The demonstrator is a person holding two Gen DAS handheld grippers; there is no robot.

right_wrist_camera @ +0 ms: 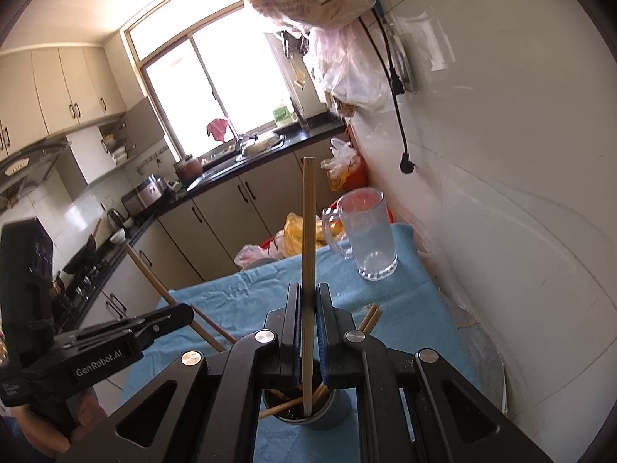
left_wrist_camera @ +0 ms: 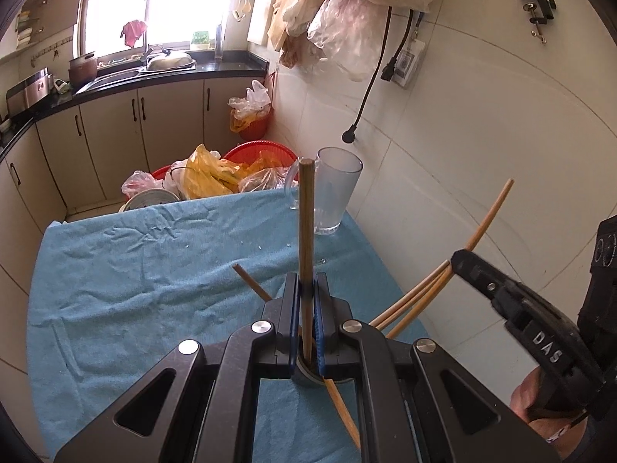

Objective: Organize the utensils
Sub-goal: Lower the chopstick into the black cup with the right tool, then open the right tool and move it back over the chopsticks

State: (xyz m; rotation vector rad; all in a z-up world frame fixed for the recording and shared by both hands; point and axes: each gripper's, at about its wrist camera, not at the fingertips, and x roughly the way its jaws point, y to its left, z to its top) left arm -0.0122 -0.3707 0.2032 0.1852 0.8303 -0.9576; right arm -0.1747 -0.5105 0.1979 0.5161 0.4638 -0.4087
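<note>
- Step in hand: dropping chopsticks into the cup (right_wrist_camera: pixel 308 411), a dark one on the blue-clothed tabletop (left_wrist_camera: pixel 135 289), near its front edge.
- The right claw (right_wrist_camera: pixel 308 301) is clamped on one chopstick (right_wrist_camera: pixel 308 231), held upright with its lower tip already inside the cup, among several others leaning there.
- The left claw (left_wrist_camera: pixel 307 289) grips a darker chopstick (left_wrist_camera: pixel 306 212) just above the cup's rim (its tip looks close to entering).
- Next move, by judgement: lower each a little further, then let go so they settle against the rest without tipping the cup.
- A glass mug (right_wrist_camera: pixel 366 231) stands well behind the cup.
</note>
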